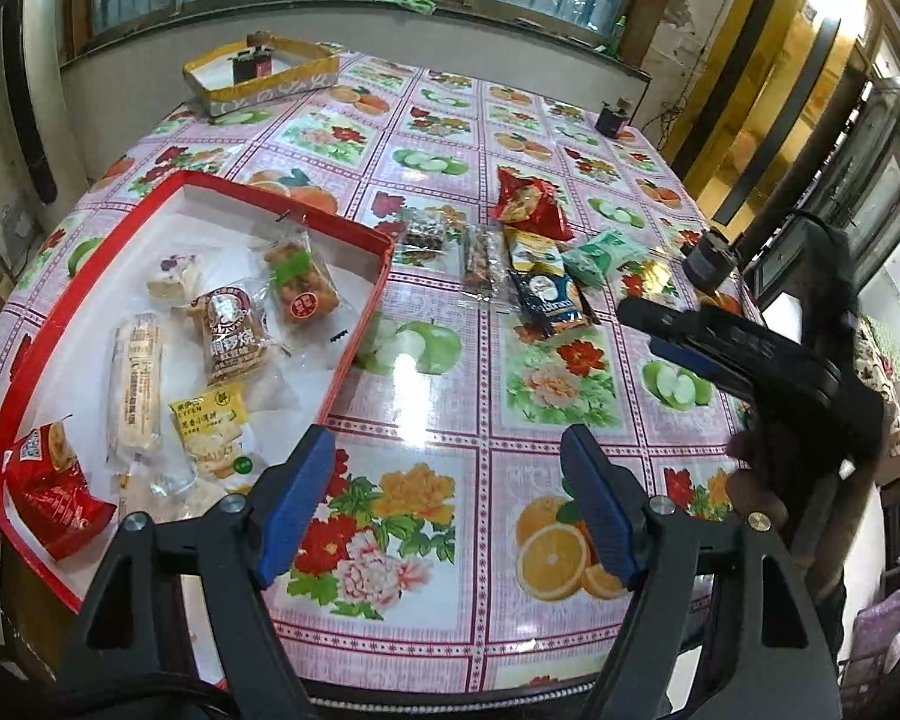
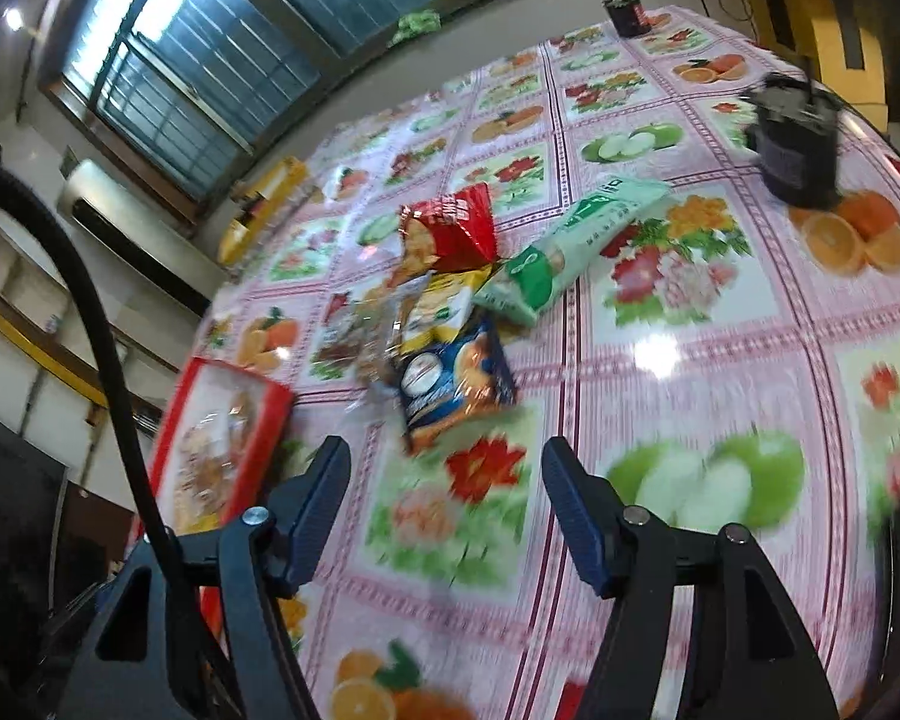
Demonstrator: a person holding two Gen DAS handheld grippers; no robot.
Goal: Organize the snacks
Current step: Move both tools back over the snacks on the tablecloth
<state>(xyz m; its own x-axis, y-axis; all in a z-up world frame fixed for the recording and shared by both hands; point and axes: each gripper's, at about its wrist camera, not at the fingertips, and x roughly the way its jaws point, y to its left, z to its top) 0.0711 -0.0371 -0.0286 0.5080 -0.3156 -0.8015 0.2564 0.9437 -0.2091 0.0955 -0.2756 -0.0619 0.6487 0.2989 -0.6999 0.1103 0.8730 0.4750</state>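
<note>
A red-rimmed white tray (image 1: 354, 312) lies at the left and holds several wrapped snacks, among them a brown bun pack (image 1: 234, 333) and a yellow cracker pack (image 1: 213, 429). A loose pile lies mid-table: a red packet (image 1: 528, 201), a blue packet (image 1: 549, 297), a green packet (image 1: 600, 252) and clear-wrapped bars (image 1: 483, 258). My left gripper (image 1: 450, 504) is open and empty above the table, right of the tray. My right gripper (image 2: 447, 510) is open and empty, just short of the blue packet (image 2: 456, 384); it also shows in the left wrist view (image 1: 684, 336).
A yellow-rimmed box (image 1: 270, 81) stands at the far left corner. A dark jar (image 2: 798, 144) stands near the right edge and another (image 2: 627, 12) at the far corner. The fruit-patterned tablecloth (image 1: 450, 384) covers the table. The right wrist view is motion-blurred.
</note>
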